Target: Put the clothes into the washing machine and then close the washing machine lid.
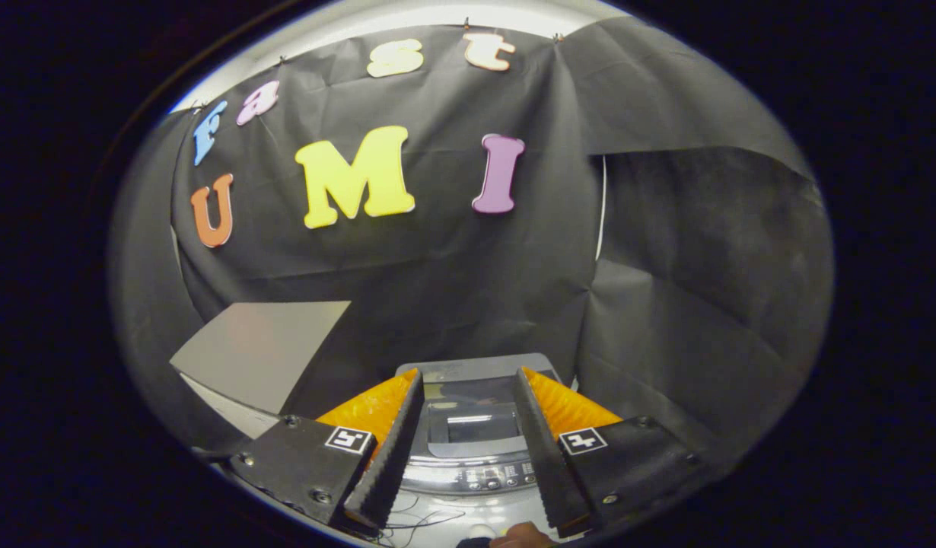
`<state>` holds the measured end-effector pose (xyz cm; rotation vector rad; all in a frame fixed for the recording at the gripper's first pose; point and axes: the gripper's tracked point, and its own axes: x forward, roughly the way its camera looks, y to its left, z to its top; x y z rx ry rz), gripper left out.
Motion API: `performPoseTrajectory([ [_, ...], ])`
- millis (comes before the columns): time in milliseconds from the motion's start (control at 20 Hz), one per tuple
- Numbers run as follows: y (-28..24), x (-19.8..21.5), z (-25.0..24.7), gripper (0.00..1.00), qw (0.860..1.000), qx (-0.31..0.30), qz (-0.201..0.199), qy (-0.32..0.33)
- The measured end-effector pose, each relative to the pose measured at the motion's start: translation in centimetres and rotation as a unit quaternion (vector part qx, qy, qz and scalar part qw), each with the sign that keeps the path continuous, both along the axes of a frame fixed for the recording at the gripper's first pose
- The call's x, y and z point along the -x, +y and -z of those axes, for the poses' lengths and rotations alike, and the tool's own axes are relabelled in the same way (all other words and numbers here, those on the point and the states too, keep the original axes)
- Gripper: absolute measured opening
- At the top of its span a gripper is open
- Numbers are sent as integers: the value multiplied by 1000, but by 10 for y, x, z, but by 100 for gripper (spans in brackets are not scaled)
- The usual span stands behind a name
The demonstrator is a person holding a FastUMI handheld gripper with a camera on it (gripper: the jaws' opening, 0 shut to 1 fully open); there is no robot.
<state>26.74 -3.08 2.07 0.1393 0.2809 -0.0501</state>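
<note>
Grey flat board (259,350) leans against black cloth wall (453,259); thin cables (418,521) below

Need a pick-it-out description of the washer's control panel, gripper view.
Start at the grey top-loading washing machine against the black cloth wall. Between the open gripper fingers lies its windowed lid; the control panel is the curved button strip on the lid's near side.

Gripper view — high above washing machine (472,426)

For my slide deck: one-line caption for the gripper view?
Open gripper above the washing machine, its lid down between the jaws; grey box beside it.
</note>
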Motion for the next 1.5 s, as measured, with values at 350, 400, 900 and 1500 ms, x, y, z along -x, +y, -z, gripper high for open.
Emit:
performPoseTrajectory([
  [350,-9,75,3,97,998,39,-22,-47],
  [400,-13,86,2,97,997,47,-19,-55],
  [900,-38,225,-3,97,983,74,-58,-155],
  [1500,-53,327,43,99,972,42,-98,-208],
])
